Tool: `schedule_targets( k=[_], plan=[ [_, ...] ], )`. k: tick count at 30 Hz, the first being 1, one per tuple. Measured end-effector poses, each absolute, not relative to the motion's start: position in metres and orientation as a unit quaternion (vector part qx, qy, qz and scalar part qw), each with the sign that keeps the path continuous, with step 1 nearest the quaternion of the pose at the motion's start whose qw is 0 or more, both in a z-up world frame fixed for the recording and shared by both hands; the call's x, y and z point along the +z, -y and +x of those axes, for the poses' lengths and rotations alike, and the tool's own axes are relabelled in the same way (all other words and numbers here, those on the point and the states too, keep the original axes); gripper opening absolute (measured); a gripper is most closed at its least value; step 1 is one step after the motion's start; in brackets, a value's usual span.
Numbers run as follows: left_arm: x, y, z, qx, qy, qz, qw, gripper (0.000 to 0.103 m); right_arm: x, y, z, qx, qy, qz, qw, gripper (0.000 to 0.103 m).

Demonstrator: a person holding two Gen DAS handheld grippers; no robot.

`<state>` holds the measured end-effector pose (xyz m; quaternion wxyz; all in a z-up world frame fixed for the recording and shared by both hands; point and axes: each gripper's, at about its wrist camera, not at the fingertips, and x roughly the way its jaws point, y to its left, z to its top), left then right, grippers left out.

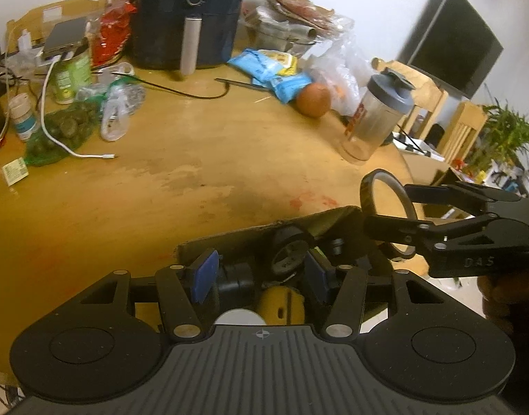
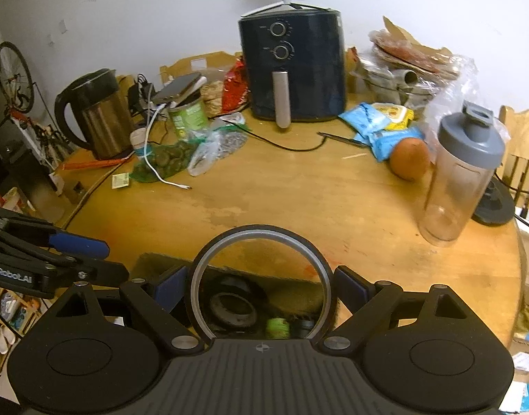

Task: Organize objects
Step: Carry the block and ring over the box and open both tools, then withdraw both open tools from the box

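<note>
An open cardboard box [image 1: 229, 238] sits at the near edge of the round wooden table [image 1: 195, 180]. Inside it lie a black tape roll [image 1: 288, 252], a yellow item [image 1: 281, 306] and other dark pieces. My left gripper [image 1: 261, 275] hangs over the box, its blue pads [image 1: 205, 275] apart and touching nothing. My right gripper [image 2: 261, 287] is shut on a large thin black ring of tape [image 2: 261, 235], held upright above the box [image 2: 153, 263]. In the left wrist view, the ring [image 1: 368, 193] and right gripper [image 1: 385, 207] are at the right. The left gripper [image 2: 108, 259] shows at the left edge of the right wrist view.
A dark air fryer [image 2: 293, 69] stands at the back, a kettle [image 2: 98, 114] at the left. A shaker bottle [image 2: 461, 173], an orange [image 2: 409, 157] and blue snack packs [image 2: 375, 121] are at the right. A white cable [image 2: 153, 159], green can [image 2: 190, 114] and net bag [image 2: 171, 159] lie left.
</note>
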<state>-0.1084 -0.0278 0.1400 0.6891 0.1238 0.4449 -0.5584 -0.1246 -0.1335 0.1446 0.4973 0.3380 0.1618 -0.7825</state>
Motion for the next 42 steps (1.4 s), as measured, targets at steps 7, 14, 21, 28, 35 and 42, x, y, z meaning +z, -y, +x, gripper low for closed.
schedule_targets(
  k=[7, 14, 21, 28, 35, 42],
  plan=[
    [0.140, 0.021, -0.102, -0.552, -0.446, 0.126, 0.694, 0.054, 0.149, 0.143, -0.116, -0.777, -0.162, 0.334, 0.509, 0.091],
    [0.139, 0.018, -0.099, -0.546, -0.448, 0.133, 0.696, 0.054, 0.134, 0.156, -0.110, -0.760, -0.195, 0.366, 0.500, 0.103],
    [0.139, 0.017, -0.095, -0.533, -0.445, 0.142, 0.705, 0.055, 0.131, 0.159, -0.108, -0.770, -0.197, 0.375, 0.477, 0.103],
    [0.143, 0.016, -0.095, -0.526, -0.426, 0.141, 0.723, 0.084, 0.132, 0.160, -0.114, -0.776, -0.191, 0.382, 0.465, 0.103],
    [0.155, 0.020, -0.099, -0.531, -0.392, 0.150, 0.736, 0.095, 0.140, 0.156, -0.120, -0.801, -0.161, 0.383, 0.431, 0.103],
    [0.170, 0.021, -0.110, -0.545, -0.313, 0.164, 0.760, 0.103, 0.157, 0.149, -0.123, -0.845, -0.141, 0.338, 0.389, 0.103]
  ],
)
